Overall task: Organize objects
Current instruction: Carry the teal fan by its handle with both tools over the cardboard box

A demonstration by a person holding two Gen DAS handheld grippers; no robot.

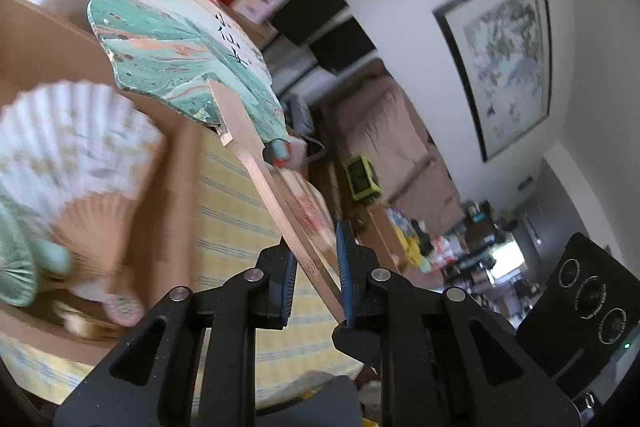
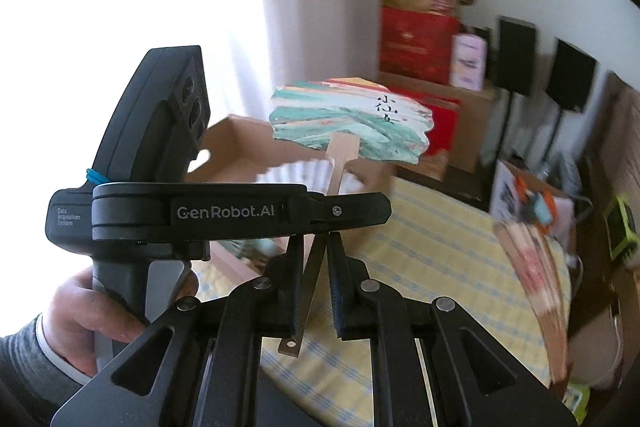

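A paddle fan [image 1: 176, 39] with a teal, marbled face and black characters stands tilted above the table, on a flat wooden handle [image 1: 276, 187]. My left gripper [image 1: 316, 251] is shut on that handle. In the right wrist view the same fan [image 2: 352, 119] rises ahead. My right gripper [image 2: 316, 247] is shut on the lower handle [image 2: 310, 287], whose end sticks out below the fingers. The left gripper [image 2: 340, 211] crosses just above, held by a hand [image 2: 80, 311], clamped higher on the stick.
An open cardboard box [image 1: 172, 187] holds a spread white folding fan [image 1: 68, 147] and a teal fan [image 1: 16, 259]. A reddish folded fan [image 2: 532, 287] lies on the yellow checked tablecloth [image 2: 440, 247]. Red boxes [image 2: 416, 43] and speakers [image 2: 516, 55] stand behind.
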